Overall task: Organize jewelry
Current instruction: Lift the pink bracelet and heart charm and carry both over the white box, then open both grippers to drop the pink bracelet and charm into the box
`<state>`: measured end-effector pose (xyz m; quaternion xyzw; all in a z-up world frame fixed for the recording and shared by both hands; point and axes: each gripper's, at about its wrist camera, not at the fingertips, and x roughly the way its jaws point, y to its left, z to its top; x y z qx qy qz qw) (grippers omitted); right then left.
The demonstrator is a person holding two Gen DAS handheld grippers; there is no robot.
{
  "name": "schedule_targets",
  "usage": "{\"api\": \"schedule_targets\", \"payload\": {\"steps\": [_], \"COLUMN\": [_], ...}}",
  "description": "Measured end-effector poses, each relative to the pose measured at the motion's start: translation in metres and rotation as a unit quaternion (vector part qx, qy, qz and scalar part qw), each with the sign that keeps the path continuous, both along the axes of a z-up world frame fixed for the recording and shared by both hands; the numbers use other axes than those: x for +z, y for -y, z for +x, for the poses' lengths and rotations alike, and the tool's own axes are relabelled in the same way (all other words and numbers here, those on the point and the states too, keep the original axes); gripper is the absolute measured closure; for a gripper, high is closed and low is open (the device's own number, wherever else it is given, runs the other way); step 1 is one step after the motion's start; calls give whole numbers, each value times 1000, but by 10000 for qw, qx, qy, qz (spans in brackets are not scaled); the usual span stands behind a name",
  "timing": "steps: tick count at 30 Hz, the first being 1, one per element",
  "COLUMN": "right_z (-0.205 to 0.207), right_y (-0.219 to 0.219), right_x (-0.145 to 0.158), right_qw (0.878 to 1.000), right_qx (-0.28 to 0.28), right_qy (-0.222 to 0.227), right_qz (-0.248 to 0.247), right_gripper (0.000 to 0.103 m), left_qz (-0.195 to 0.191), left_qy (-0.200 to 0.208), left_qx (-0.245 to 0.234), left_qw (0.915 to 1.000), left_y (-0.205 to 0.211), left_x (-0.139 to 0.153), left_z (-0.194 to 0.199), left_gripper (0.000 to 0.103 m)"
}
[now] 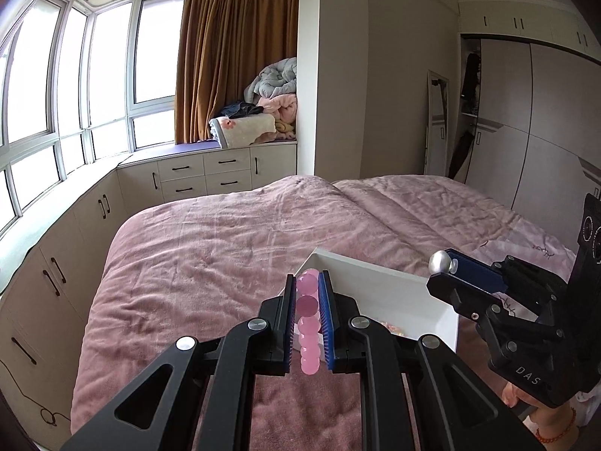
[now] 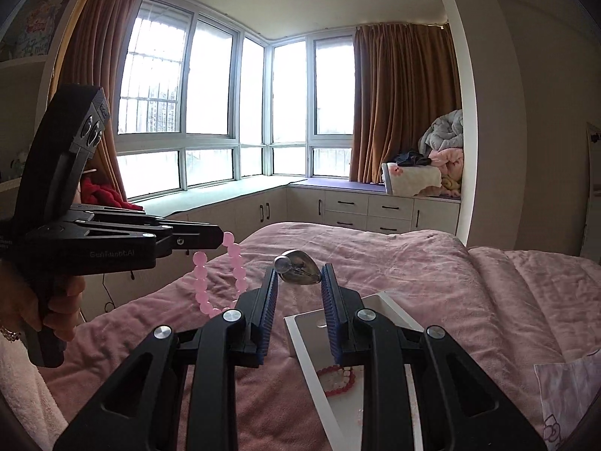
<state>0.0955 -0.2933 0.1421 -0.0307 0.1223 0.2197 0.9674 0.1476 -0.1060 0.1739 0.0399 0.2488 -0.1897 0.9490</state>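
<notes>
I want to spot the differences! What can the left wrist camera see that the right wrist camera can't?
Only the left wrist view shows the wardrobe, the leaning mirror and the right gripper from the side, its jaws closed on a silver knob.

Only the right wrist view shows the red bead bracelet lying in the white box, and the pink bead bracelet hanging as a whole loop from the left gripper.

Both show the pink bed, the windows, the brown curtain and the folded blankets.
</notes>
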Motion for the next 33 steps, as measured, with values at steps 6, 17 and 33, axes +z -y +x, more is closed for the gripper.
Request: {"api": "schedule_targets", "payload": {"steps": [6, 17, 33], "right_z": [12, 46, 71], "right_y": [19, 47, 44], "right_x": [-6, -40, -65], "right_qw": [9988, 9900, 9796], "right_qx": [-415, -937, -1169], "right_qy": [-123, -868, -1266], "right_qz": [-241, -591, -1038], "right_gripper": [79, 79, 79], "left_qz": [-57, -166, 225], "left_qy": [-60, -584, -1159], "left_qx": [-234, -226, -245], "left_qw": [9997, 9979, 9927], "left_y": [44, 92, 123], "left_x": [-3, -53, -117], "left_z": [27, 85, 133], "left_gripper": [86, 86, 86]}}
